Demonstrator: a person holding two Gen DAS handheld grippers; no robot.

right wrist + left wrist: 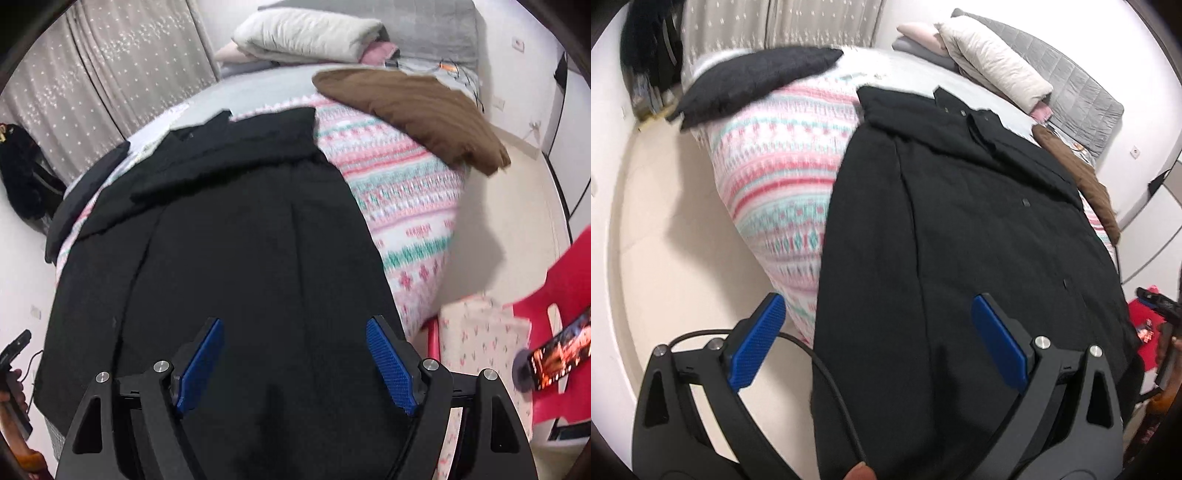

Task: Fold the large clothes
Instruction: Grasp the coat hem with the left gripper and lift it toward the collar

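two open grippers, left gripper (879,343) and right gripper (295,365), empty above black coat (960,229) on bed (775,177); next, likely pinching hem corners.

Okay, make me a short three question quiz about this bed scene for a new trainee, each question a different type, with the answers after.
1. True or false: the black coat lies spread on the patterned bedspread.
2. Multiple choice: what lies near the bed's right edge in the right wrist view? A) a green towel B) a brown garment C) a yellow hat
3. Fill in: the left gripper and the right gripper both have their jaws ____, with nothing gripped.

Key: 1 true. 2 B. 3 open.
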